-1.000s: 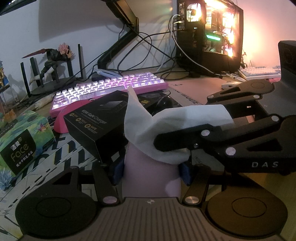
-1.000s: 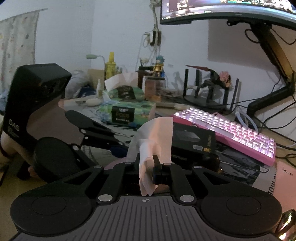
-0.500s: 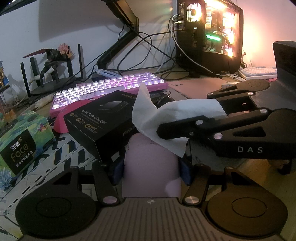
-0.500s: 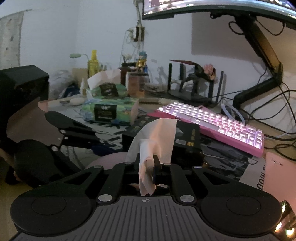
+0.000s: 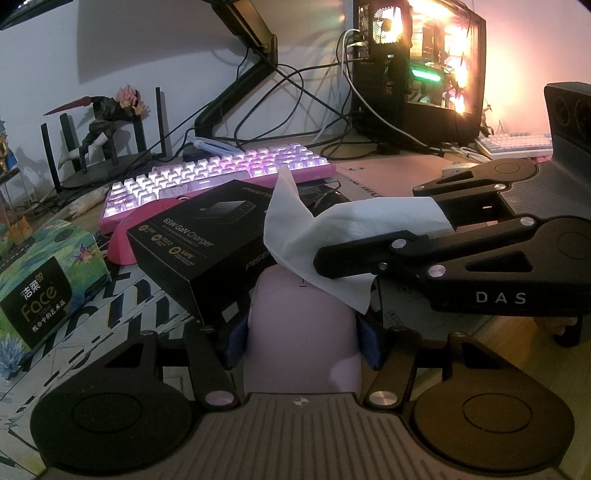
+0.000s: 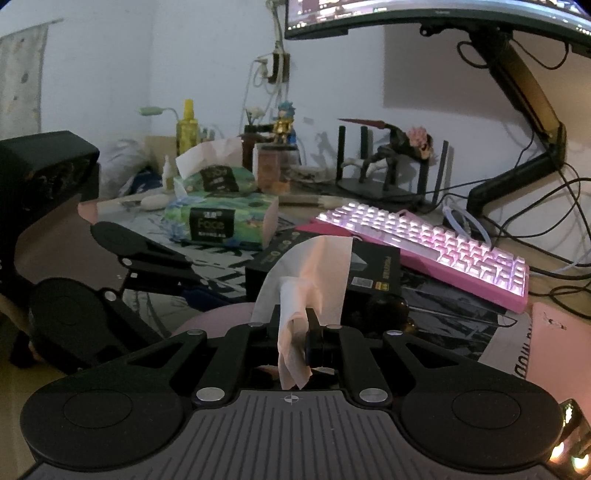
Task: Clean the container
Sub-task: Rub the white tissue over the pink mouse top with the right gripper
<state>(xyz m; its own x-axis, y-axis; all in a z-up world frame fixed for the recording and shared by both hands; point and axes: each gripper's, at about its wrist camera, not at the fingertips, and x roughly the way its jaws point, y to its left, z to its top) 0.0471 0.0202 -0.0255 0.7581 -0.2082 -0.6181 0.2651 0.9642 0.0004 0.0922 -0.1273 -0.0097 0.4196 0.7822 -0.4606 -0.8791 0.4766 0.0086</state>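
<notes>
Left wrist view: my left gripper (image 5: pixel 303 332) clenched the pink container (image 5: pixel 301 332), its long axis running toward twelve o'clock, away from me. My right gripper (image 5: pixel 332 264) reached in from three o'clock, pinching a white tissue (image 5: pixel 332 236) over the container's far end. Only the right wrist view showed the monitor (image 6: pixel 436 14).
</notes>
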